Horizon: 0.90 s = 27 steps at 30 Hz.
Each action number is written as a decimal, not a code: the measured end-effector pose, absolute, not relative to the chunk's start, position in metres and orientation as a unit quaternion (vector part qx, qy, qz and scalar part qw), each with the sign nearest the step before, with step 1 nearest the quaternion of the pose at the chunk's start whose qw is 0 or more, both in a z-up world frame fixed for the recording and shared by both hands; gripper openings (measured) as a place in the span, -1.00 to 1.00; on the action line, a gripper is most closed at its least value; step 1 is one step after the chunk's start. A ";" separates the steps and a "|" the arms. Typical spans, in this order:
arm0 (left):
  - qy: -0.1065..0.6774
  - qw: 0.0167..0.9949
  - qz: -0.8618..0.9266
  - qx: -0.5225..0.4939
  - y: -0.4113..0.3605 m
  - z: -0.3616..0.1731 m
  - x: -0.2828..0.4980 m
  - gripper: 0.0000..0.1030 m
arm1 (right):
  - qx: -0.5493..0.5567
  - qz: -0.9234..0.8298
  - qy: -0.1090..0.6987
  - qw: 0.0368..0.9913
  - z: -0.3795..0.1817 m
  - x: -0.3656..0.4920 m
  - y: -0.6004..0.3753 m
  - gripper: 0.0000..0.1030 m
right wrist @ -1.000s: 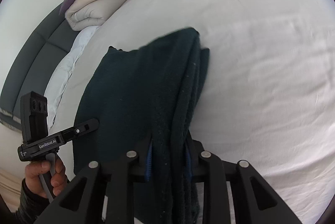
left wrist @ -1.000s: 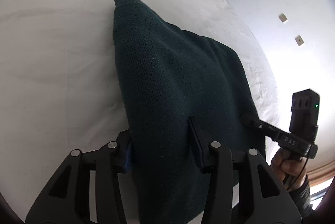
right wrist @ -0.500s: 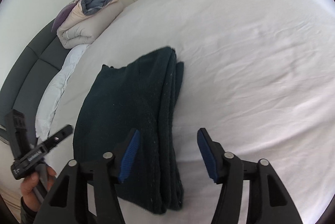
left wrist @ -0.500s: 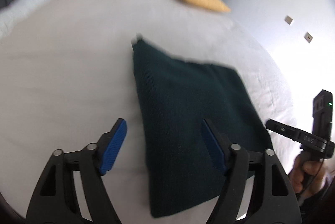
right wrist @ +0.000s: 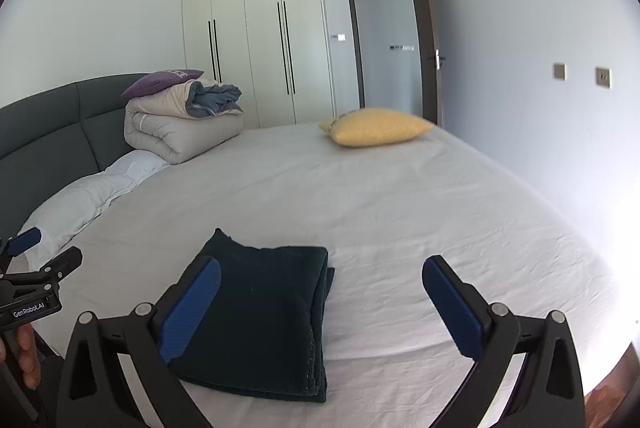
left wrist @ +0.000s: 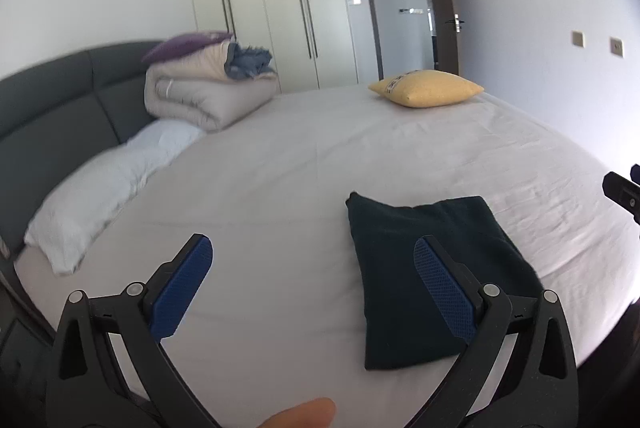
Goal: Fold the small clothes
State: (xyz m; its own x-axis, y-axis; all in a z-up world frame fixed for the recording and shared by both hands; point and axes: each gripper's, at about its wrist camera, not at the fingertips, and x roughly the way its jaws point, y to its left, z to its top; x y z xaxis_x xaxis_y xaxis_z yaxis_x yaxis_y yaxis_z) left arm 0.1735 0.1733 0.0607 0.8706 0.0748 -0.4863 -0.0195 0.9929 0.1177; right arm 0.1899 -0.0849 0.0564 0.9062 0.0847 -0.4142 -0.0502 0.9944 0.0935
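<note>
A dark green knitted garment (left wrist: 420,268) lies folded into a flat rectangle on the white bed sheet (left wrist: 300,188), near the bed's front edge. It also shows in the right wrist view (right wrist: 272,308). My left gripper (left wrist: 314,284) is open and empty, raised above the bed, with the garment behind its right finger. My right gripper (right wrist: 320,304) is open and empty, also raised, with the garment behind its left finger. The left gripper shows at the left edge of the right wrist view (right wrist: 36,284).
A yellow pillow (left wrist: 426,93) lies at the far side of the bed. A folded beige duvet (left wrist: 200,92) and a white pillow (left wrist: 100,188) lie by the dark headboard (left wrist: 52,116). Wardrobe doors (left wrist: 280,8) and a door stand behind.
Both grippers have let go of the garment, opened and pulled back and up. The garment now lies folded flat on the bed.
</note>
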 end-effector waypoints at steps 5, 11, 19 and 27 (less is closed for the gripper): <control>0.290 0.957 0.005 -0.014 0.191 0.064 0.151 1.00 | 0.049 0.032 0.223 0.973 0.069 0.168 -0.083 1.00; 0.310 0.950 -0.021 -0.016 0.185 0.053 0.128 1.00 | 0.057 0.022 0.245 0.968 0.067 0.139 -0.080 1.00; 0.332 0.942 -0.043 -0.018 0.177 0.043 0.134 1.00 | 0.033 0.035 0.256 0.965 0.067 0.131 -0.067 1.00; 0.341 0.939 -0.036 -0.016 0.175 0.038 0.138 1.00 | 0.017 0.048 0.283 0.958 0.056 0.134 -0.049 1.00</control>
